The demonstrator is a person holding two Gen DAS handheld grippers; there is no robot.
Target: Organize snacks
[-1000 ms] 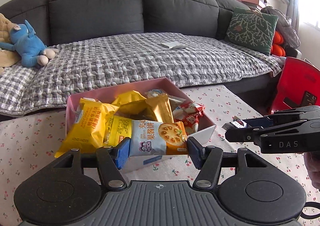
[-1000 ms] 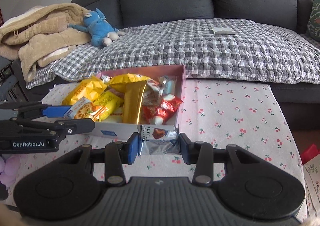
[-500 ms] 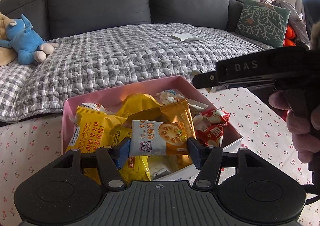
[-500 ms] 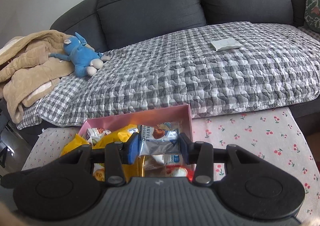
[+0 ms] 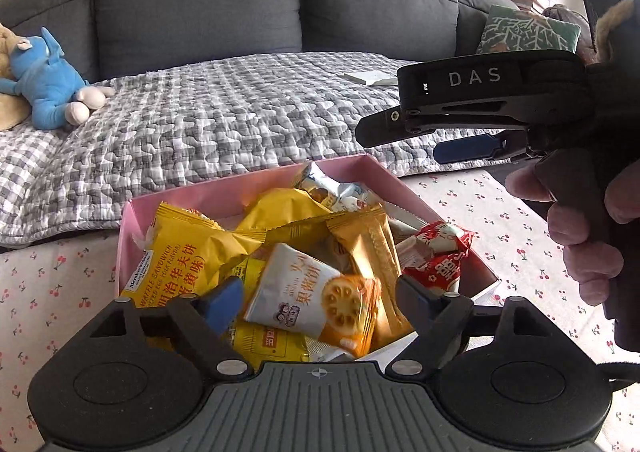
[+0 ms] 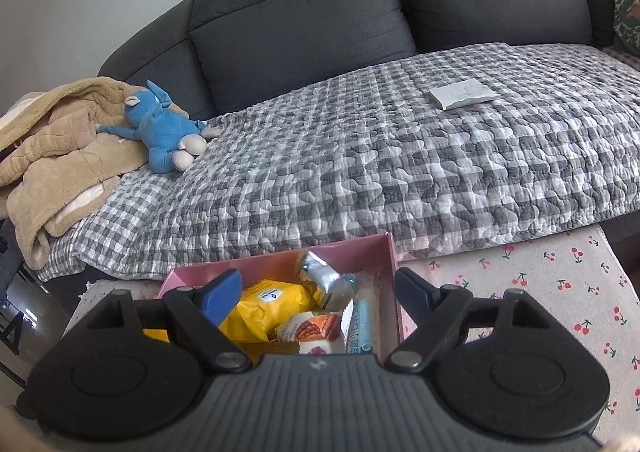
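Observation:
A pink box (image 5: 256, 181) full of snack packets stands on the cherry-print table. My left gripper (image 5: 318, 296) hangs over its near side with its jaws opening. A white and orange biscuit packet (image 5: 316, 300) lies loose between them on the pile, touching neither pad. My right gripper (image 6: 316, 288) is above the box's far end, and its jaws are opening too. The silver chocolate packet (image 6: 324, 278) lies in the box below them. In the left wrist view the right gripper (image 5: 400, 141), held by a hand, hovers above the box's right side.
A yellow waffle packet (image 5: 180, 252) and a red packet (image 5: 436, 256) lie in the box. Behind the table, a dark sofa carries a checked quilt (image 6: 360, 155), a blue plush toy (image 6: 164, 131), a beige blanket (image 6: 52, 139) and a white pad (image 6: 464, 93).
Both grippers moved over the pink box and opened. The biscuit packet dropped from the left jaws onto the pile, and the silver packet dropped from the right jaws into the box.

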